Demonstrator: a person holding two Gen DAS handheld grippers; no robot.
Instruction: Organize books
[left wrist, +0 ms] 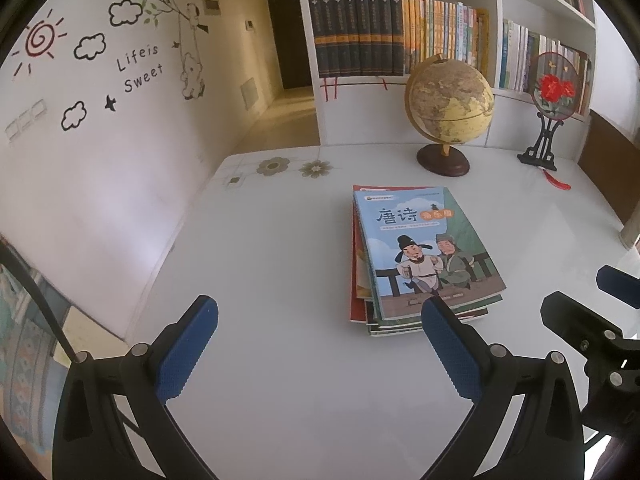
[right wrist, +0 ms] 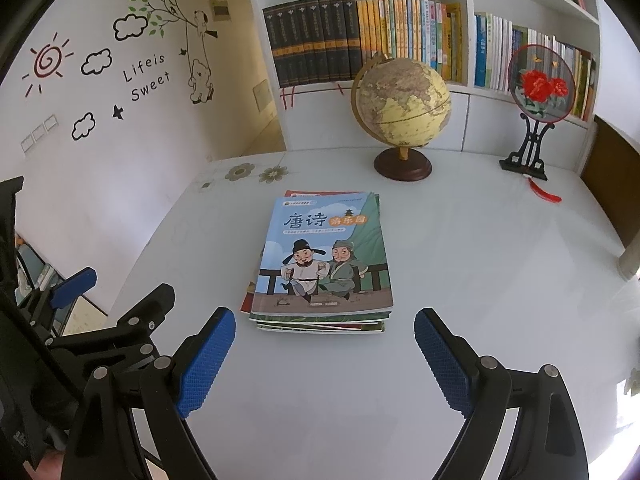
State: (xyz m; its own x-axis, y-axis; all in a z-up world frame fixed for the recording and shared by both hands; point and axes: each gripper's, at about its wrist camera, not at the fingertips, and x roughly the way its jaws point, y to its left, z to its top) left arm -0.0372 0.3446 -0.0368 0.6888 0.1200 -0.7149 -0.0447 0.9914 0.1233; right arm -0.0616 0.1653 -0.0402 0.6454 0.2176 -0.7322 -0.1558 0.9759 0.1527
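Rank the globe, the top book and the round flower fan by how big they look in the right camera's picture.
1. Top book, though it lies nearest the camera, which flatters it.
2. Globe.
3. Fan, farthest to the side, so its true size against the globe is unsure.

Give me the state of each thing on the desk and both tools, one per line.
Book stack: lying flat, edges uneven, untouched.
Globe: upright on its stand.
Fan ornament: upright in its stand.
Left tool: open, empty.
Right tool: open, empty.
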